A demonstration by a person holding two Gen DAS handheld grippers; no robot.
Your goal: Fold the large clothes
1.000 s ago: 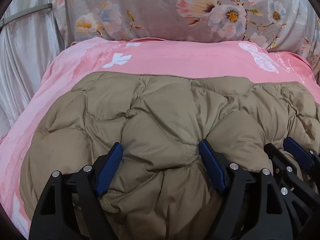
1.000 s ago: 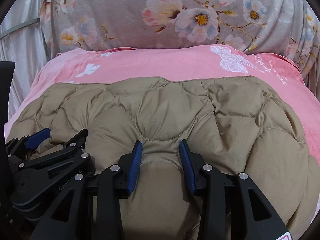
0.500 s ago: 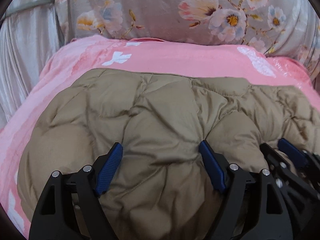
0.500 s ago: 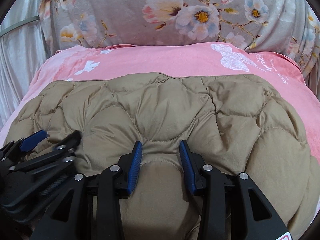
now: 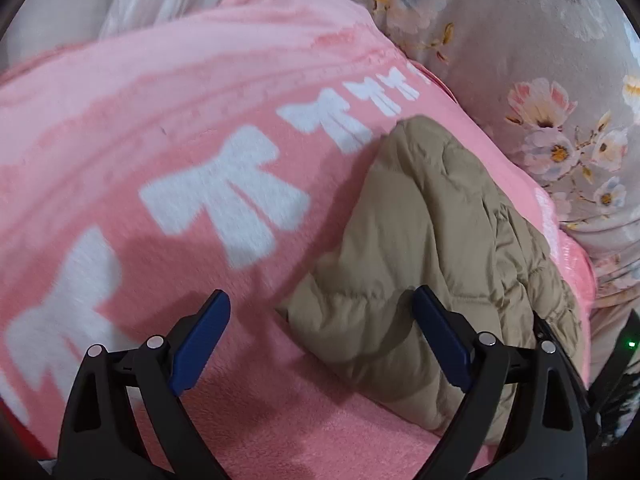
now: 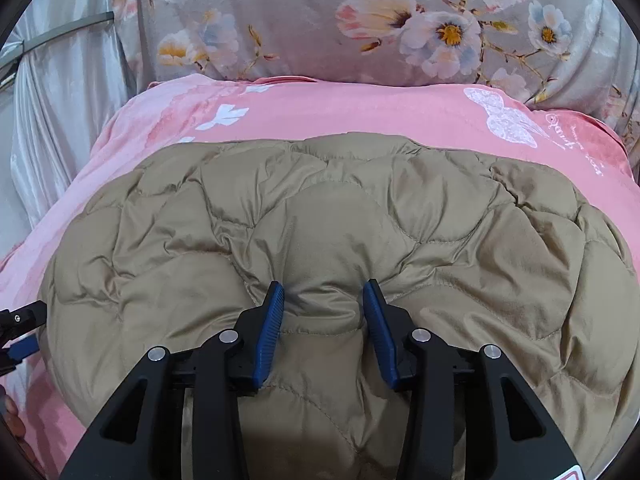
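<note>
A tan quilted puffer jacket lies folded on a pink blanket. My right gripper is shut on a fold of the jacket at its near edge. In the left wrist view the jacket lies to the right on the pink blanket with white bows. My left gripper is open and empty, just above the blanket at the jacket's left edge; its right finger is over the jacket. The left gripper's tip shows at the left edge of the right wrist view.
A grey floral cushion or cover rises behind the blanket, also in the left wrist view. A silvery curtain hangs at the left. The blanket's left side slopes down.
My left gripper has let go of the jacket and swung left, now over the pink blanket beside it. My right gripper stays shut on the jacket.
</note>
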